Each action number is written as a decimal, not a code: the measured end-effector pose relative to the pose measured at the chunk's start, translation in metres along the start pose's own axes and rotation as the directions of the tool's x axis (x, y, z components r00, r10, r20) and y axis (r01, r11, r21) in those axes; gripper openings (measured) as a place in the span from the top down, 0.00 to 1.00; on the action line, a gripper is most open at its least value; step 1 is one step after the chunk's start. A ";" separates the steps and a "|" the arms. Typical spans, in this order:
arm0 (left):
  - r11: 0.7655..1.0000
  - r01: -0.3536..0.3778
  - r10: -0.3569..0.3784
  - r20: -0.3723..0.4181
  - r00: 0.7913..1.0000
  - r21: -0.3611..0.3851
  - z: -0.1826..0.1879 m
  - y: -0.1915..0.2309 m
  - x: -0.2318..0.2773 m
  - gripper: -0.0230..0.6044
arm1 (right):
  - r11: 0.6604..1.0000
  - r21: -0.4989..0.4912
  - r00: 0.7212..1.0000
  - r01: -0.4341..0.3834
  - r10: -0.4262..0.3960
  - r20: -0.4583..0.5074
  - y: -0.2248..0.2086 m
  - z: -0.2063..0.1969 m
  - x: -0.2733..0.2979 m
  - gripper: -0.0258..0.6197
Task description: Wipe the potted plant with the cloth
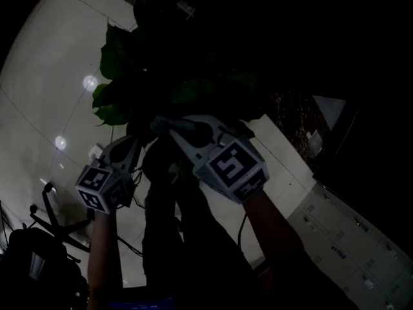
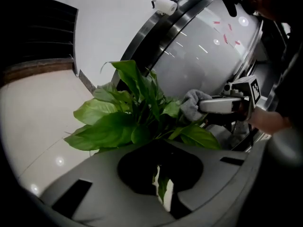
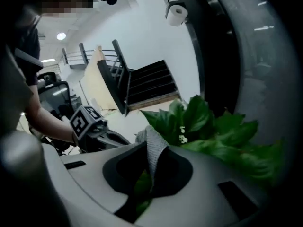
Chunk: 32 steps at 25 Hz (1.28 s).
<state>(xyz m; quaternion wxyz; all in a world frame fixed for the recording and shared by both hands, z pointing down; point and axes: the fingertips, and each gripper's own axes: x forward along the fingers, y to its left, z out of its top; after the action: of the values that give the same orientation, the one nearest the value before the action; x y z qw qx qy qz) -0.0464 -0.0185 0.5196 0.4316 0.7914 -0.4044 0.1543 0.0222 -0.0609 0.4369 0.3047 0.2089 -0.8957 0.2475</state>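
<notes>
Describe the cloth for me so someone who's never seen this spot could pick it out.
Find the curved glossy wall with the leafy potted plant before it. At the plant's edge, the right gripper pinches the cloth between its fingers. It is a grey, knit-textured rag, the only soft grey thing among glossy green leaves.

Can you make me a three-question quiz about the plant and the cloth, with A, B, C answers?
1. Where is the cloth? A on the floor; B at the leaves of the plant; C on a chair.
2. What colour is the cloth? A red; B yellow; C grey.
3. The right gripper's jaws are: A shut on the cloth; B wide open, empty; C holding a cup.
Answers: B, it sits beside the leaves; C, grey in both gripper views; A, the cloth is pinched between them.
</notes>
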 end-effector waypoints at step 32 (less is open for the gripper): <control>0.957 -0.159 0.100 0.240 0.966 0.241 0.168 -0.210 -0.219 0.99 | 0.979 -0.104 0.970 -0.174 0.188 0.154 0.133 0.131 -0.208 0.93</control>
<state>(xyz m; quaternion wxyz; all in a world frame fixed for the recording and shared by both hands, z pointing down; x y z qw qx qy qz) -0.0384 0.0196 0.1750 0.2651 0.8249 -0.4782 0.1432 0.0457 0.0163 0.1691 0.2158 0.1318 -0.9431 0.2159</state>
